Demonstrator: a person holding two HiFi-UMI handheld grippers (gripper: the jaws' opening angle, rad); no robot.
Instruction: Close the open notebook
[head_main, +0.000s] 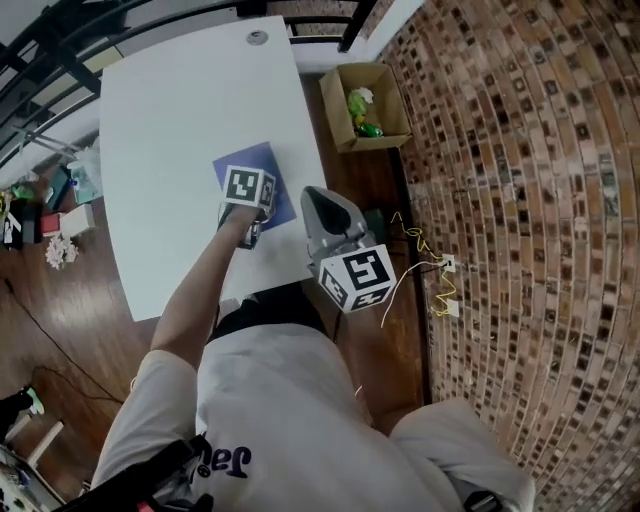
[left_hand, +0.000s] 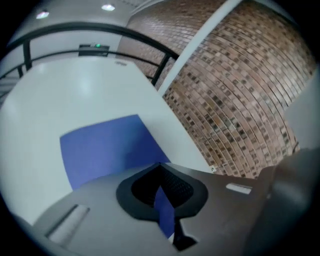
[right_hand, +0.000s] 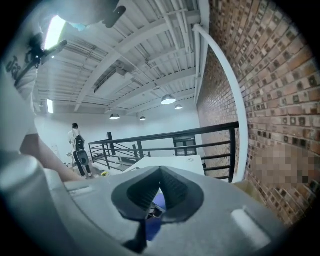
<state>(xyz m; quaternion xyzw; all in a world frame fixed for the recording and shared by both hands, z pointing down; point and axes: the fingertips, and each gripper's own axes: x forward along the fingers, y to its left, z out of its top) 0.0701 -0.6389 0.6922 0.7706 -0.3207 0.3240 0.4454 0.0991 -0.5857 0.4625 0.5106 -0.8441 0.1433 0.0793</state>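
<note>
The blue notebook (head_main: 283, 165) lies shut and flat on the white table (head_main: 180, 110), near its right edge. My left gripper (head_main: 256, 200) points steeply down at the notebook's near edge, its tips hidden under its marker cube. In the left gripper view its jaws (left_hand: 160, 165) are shut, with the blue cover (left_hand: 107, 147) just ahead and a blue sliver showing through the slit between them. My right gripper (head_main: 312, 192) hovers beside the table's right edge, near level, holding nothing. In the right gripper view its jaws (right_hand: 160, 171) meet at the tip.
An open cardboard box (head_main: 365, 105) with a green item stands on the floor past the table's right side. A brick wall (head_main: 520, 200) runs along the right, with thin cables (head_main: 420, 245) at its foot. Clutter (head_main: 50, 215) lies on the floor left. A distant person (right_hand: 77, 150) stands by a black railing.
</note>
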